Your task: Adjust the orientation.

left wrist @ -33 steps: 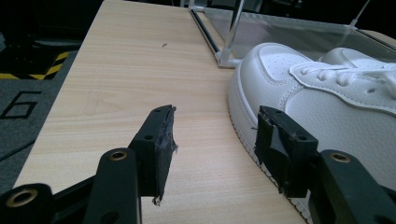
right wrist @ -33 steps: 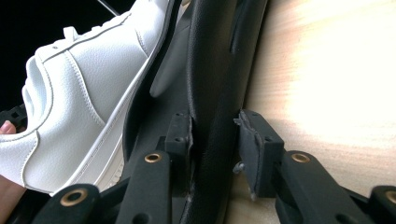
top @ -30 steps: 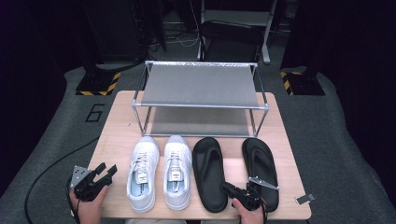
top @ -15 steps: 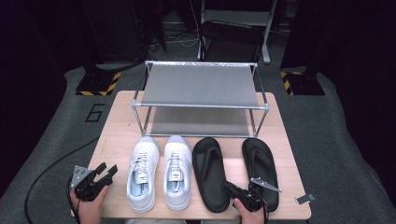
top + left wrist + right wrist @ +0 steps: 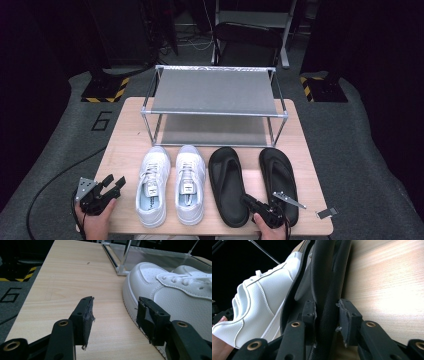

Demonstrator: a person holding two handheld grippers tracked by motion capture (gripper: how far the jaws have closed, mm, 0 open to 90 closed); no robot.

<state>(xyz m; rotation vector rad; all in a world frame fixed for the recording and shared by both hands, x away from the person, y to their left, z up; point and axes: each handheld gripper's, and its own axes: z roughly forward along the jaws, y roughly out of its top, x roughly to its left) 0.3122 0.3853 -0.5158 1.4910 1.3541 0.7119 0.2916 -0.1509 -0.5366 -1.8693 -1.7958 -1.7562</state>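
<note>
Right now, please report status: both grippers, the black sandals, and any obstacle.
Left gripper open, beside the white sneaker. Right gripper astride the edges of both black sandals, grip unclear. Shelf rack beyond; nothing blocking.

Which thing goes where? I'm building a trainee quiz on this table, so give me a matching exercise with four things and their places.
Things:
1. white sneakers
2. black sandals
3. metal shoe rack
4. left gripper

Places:
A. far half of the table
B. near left corner
C. near edge, right half
D. near edge, left of the middle

Pairs: 1-D, 2-C, 3-A, 4-B
</note>
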